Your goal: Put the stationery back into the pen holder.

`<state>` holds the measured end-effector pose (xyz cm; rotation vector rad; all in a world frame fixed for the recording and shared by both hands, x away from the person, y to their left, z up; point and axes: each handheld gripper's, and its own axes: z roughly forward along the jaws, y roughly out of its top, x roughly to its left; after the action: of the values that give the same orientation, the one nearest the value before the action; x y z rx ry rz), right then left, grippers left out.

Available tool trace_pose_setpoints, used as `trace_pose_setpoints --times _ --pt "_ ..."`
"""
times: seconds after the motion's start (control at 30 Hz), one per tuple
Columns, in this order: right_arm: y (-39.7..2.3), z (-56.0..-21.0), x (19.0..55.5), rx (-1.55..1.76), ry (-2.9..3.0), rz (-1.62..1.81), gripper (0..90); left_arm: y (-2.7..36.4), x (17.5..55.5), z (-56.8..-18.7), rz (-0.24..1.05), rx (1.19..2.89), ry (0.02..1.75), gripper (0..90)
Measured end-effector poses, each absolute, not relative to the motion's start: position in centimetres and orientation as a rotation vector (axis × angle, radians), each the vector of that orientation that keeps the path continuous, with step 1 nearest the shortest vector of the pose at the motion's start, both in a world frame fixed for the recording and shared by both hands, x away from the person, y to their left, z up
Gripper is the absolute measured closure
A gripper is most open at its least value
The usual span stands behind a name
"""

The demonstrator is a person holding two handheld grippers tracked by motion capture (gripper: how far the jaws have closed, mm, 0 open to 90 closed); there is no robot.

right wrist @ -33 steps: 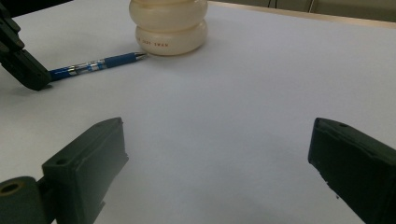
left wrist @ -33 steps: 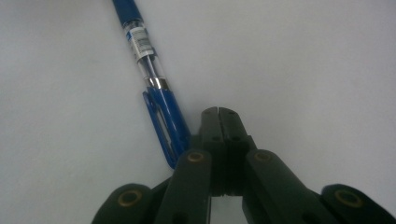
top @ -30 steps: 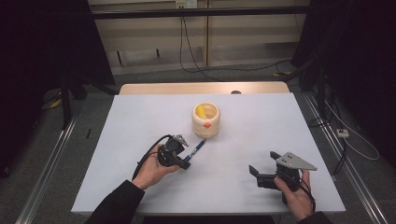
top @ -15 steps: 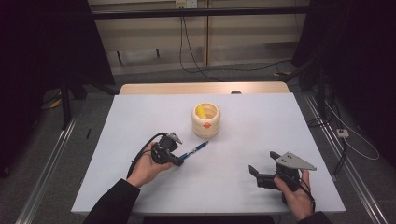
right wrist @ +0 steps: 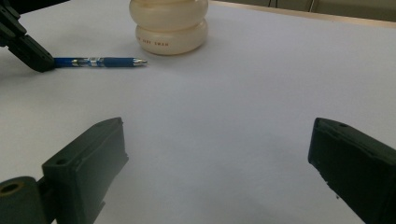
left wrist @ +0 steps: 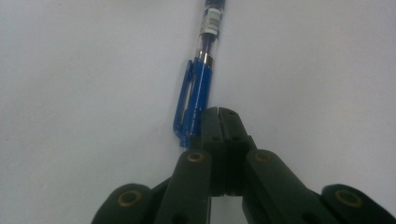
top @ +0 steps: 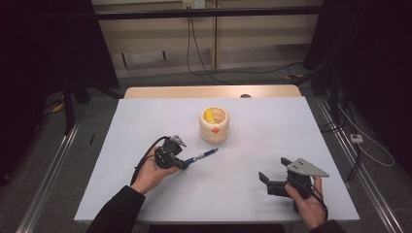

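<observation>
The left gripper [left wrist: 219, 112], jaws together, touches the pen's [left wrist: 198, 93] clip end; the pen runs toward 12 o'clock. The right gripper [right wrist: 217, 154] rests apart.

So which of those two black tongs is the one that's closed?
The left tongs, at the blue pen's clip end: jaws pressed flat together. The right tongs, nearer the white table's front edge, gape wide open, holding nothing.
</observation>
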<state>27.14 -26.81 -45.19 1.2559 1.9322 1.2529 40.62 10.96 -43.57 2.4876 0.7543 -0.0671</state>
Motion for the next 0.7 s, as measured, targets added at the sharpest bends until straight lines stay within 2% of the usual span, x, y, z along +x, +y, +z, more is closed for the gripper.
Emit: trace_pose_setpoints --times 0.1,0.3,0.63,0.7 --pt "-26.8 -45.2 27.1 1.258 1.932 1.254 4.1 11.0 40.6 -43.1 -0.081 2.469 0.705 89.7" --pt "-26.8 -45.2 27.2 1.26 1.931 1.253 4.1 11.0 40.4 -42.4 -0.043 2.391 0.711 82.0" --pt "-26.8 -45.2 27.2 1.258 1.932 1.252 4.1 11.5 40.6 -41.7 0.023 2.354 0.704 58.4" --pt "-26.8 -45.2 27.2 1.258 1.933 1.253 4.1 11.3 40.6 -41.6 0.04 2.349 0.704 49.8"
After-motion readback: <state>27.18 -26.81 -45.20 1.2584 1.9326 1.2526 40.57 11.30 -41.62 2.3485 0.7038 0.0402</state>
